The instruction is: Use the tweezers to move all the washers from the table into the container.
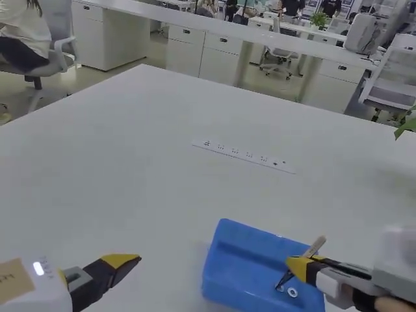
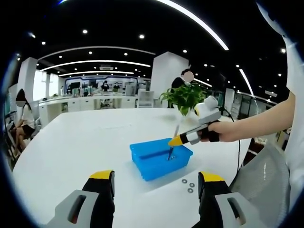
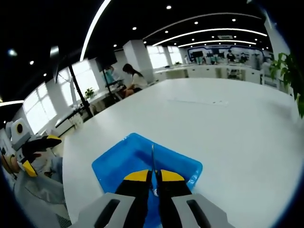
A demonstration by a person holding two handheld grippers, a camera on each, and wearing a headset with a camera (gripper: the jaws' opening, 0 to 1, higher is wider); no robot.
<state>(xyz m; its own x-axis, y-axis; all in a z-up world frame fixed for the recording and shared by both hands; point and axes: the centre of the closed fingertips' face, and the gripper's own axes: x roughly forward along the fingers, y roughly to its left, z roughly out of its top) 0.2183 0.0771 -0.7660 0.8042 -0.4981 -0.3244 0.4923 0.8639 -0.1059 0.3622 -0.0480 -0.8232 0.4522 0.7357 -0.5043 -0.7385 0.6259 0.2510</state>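
- Desk [image 1: 130,143]: we see a wide white top. A flush socket strip [image 1: 244,155] lies across its middle and a plant [image 2: 185,97] stands at the far edge in the left gripper view.
- Container [image 1: 247,260]: this blue, shallow, rectangular tray sits on the desk at the near side in the head view, between the two claws. In the right gripper view it lies directly ahead of the jaws.
- Left claw [image 2: 156,176]: we find its jaws spread wide with nothing between them. It hangs over bare desk, well to the left of the container in the head view.
- Right claw [image 3: 154,175]: a hand [image 2: 223,130] carries it, and its jaws are pressed together on the tweezers. Its yellow tips sit over the container.
- Tweezers [image 1: 313,247]: these are thin and metal, clamped near their middle. They slant so that the upper end sticks out above the claw and the points go down inside the container.
- Washers [image 2: 190,185]: we count three small rings close together on the desk, just beside the near right corner of the container in the left gripper view.
- Another washer [image 1: 292,292] lies on the container floor right at the tweezer points. We cannot tell whether the points touch it.
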